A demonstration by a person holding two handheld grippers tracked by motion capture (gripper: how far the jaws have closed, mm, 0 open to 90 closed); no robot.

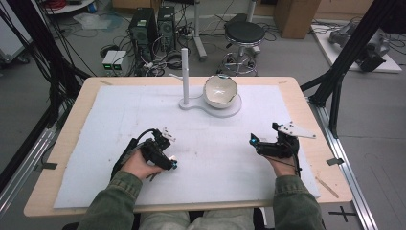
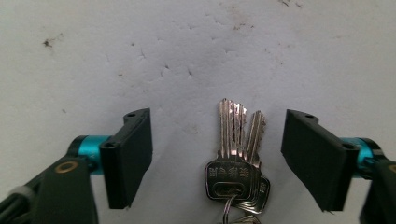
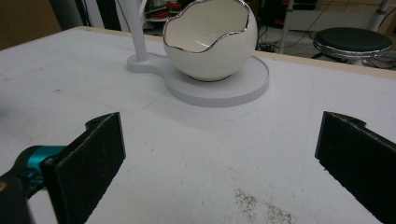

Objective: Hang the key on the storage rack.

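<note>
A bunch of silver keys point(image 2: 236, 158) on a ring lies flat on the white mat point(image 2: 140, 56), blades pointing away from me. My left gripper point(image 2: 219, 130) points down over it with a jaw on each side; both pads stand clear of the metal, so it is open. In the high view this left gripper point(image 1: 169, 150) is at the front left of the mat. My right gripper point(image 1: 264, 132) rests at the front right, open, with nothing between its jaws. It faces the white egg-shaped bowl point(image 3: 210, 42).
The bowl point(image 1: 220, 90) with a silver jagged rim sits on a white round base point(image 1: 229, 111) at the back centre, beside a white upright post point(image 1: 185, 72) with a short side peg. The wooden table edge point(image 1: 330, 163) frames the mat point(image 1: 119, 124).
</note>
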